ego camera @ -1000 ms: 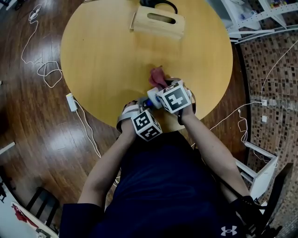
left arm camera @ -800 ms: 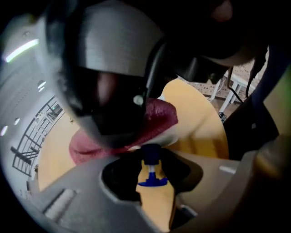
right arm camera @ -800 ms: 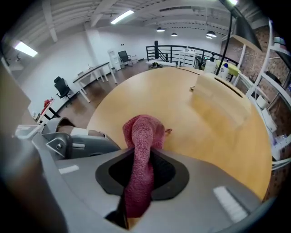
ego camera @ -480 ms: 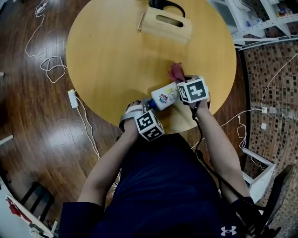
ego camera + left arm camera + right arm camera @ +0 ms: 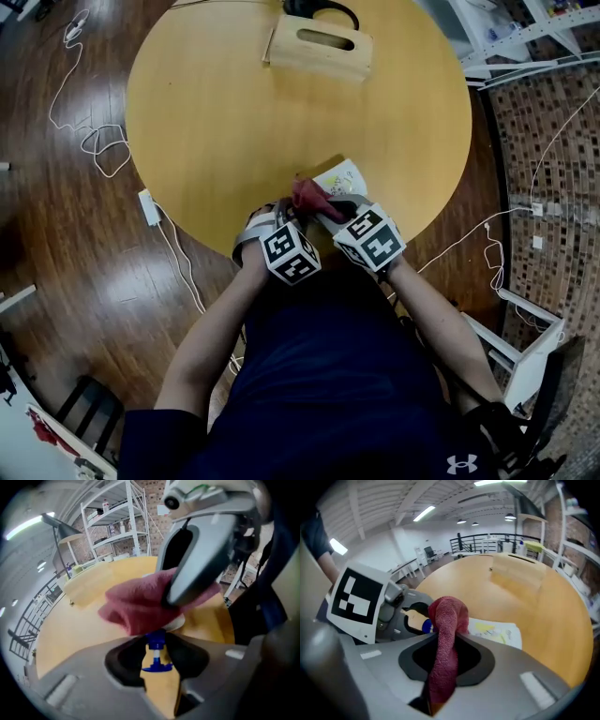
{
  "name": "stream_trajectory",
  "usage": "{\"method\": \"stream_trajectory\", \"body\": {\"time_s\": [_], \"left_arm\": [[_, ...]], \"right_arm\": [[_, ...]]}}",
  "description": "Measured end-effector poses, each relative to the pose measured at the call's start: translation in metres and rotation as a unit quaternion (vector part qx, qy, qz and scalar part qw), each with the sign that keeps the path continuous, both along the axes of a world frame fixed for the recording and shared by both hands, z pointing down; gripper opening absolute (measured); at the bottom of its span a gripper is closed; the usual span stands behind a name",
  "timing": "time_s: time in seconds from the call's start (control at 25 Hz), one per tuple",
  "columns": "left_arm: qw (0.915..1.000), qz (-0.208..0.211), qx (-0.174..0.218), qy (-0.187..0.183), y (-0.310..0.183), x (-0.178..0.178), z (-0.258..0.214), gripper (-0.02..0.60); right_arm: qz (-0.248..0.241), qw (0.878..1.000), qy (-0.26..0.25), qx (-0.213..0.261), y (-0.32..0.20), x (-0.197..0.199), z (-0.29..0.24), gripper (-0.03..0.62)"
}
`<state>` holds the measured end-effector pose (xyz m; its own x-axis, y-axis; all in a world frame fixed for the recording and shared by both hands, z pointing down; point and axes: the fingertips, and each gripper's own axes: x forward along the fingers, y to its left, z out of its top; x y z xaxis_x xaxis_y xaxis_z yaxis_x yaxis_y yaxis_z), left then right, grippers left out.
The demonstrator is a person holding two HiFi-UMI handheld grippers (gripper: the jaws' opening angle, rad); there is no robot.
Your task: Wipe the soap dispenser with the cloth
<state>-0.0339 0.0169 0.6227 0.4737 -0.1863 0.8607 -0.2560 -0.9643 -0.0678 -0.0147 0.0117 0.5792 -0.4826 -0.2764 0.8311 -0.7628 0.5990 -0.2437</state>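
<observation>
a wooden box (image 5: 319,44) sits at the far edge of the round table (image 5: 216,122).

The cloth (image 5: 307,195) hides much of the soap dispenser (image 5: 340,176).

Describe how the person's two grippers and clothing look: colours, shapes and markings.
The left gripper and right gripper both have smooth grey moulded bodies with black rounded jaw pads. Each carries a white cube printed with black square markers: left cube, right cube. The person wears a dark navy short-sleeved shirt with a small white logo.
</observation>
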Motion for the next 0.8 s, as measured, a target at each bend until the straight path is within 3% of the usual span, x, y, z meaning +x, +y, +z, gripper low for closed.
{"method": "stream_trajectory", "body": {"time_s": [0.08,0.16,0.32,0.44,0.56,0.64,0.72,0.8], "left_arm": [[1.0,0.001,-0.001,0.0,0.0,0.0,0.0,0.137],[1.0,0.001,-0.003,-0.003,0.0,0.0,0.001,0.137],[0.9999,0.006,-0.002,-0.014,-0.001,-0.005,0.002,0.138],[0.9997,0.006,-0.01,-0.023,-0.003,-0.01,0.003,0.138],[0.9993,0.007,-0.016,-0.033,-0.005,-0.013,0.004,0.138],[0.9991,0.01,-0.011,-0.039,-0.005,-0.013,0.003,0.138],[0.9992,0.01,-0.008,-0.038,-0.002,-0.011,0.003,0.137],[0.9994,0.003,-0.011,-0.033,0.0,-0.01,0.002,0.138]], "right_arm": [[0.072,0.997,-0.003,-0.003,-0.01,0.037,0.0,0.077],[0.133,0.991,0.023,0.009,-0.019,0.079,0.0,0.077],[0.187,0.979,0.082,0.026,-0.021,0.118,0.006,0.077],[0.151,0.984,0.089,0.03,-0.014,0.084,0.003,0.077],[0.048,0.997,0.057,0.024,0.008,0.016,0.0,0.077],[-0.003,0.999,0.044,0.025,0.02,-0.009,0.0,0.077],[0.003,1.0,0.02,0.017,0.023,-0.006,0.0,0.077],[0.042,0.999,-0.002,0.008,0.018,0.014,0.001,0.077]]}}
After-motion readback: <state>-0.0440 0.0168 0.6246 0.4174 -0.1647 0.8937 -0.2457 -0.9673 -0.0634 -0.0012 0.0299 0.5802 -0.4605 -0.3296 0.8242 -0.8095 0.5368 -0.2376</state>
